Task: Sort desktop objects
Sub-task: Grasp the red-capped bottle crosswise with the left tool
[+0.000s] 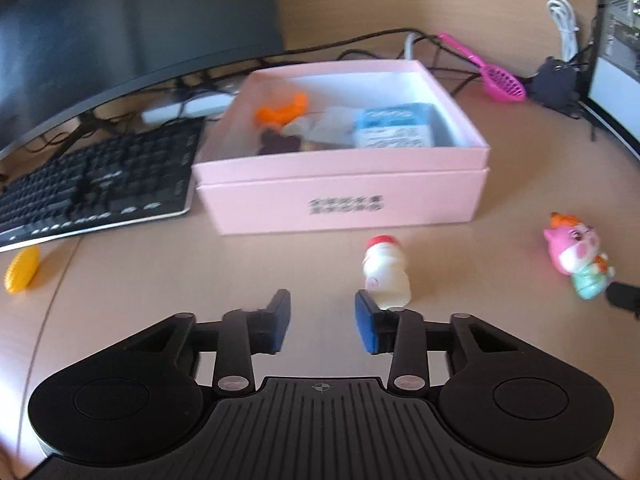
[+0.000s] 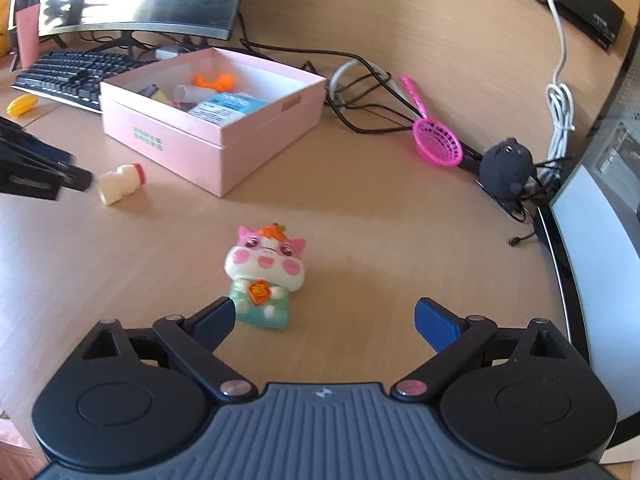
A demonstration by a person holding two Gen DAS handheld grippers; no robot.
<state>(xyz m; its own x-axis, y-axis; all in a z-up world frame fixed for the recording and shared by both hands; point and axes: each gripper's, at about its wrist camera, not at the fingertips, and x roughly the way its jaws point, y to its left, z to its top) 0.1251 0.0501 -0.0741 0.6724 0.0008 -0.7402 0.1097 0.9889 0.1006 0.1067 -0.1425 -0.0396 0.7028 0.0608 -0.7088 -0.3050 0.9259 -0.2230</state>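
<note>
The white toy bottle (image 1: 386, 276) lies on its side on my desk (image 1: 160, 280), just in front of the pink box (image 1: 344, 200) that already holds several things. My left gripper (image 1: 323, 320) sits just short of it, pads apart with nothing between them. My right gripper (image 2: 325, 322) is spread wide, its left finger beside the pink cartoon figure (image 2: 266, 276). A yellow corn toy (image 1: 22, 270) lies by the keyboard (image 1: 100, 184).

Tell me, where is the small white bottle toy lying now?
The white bottle toy lies on its side on the desk, just in front of the pink box, near the left gripper.
</note>
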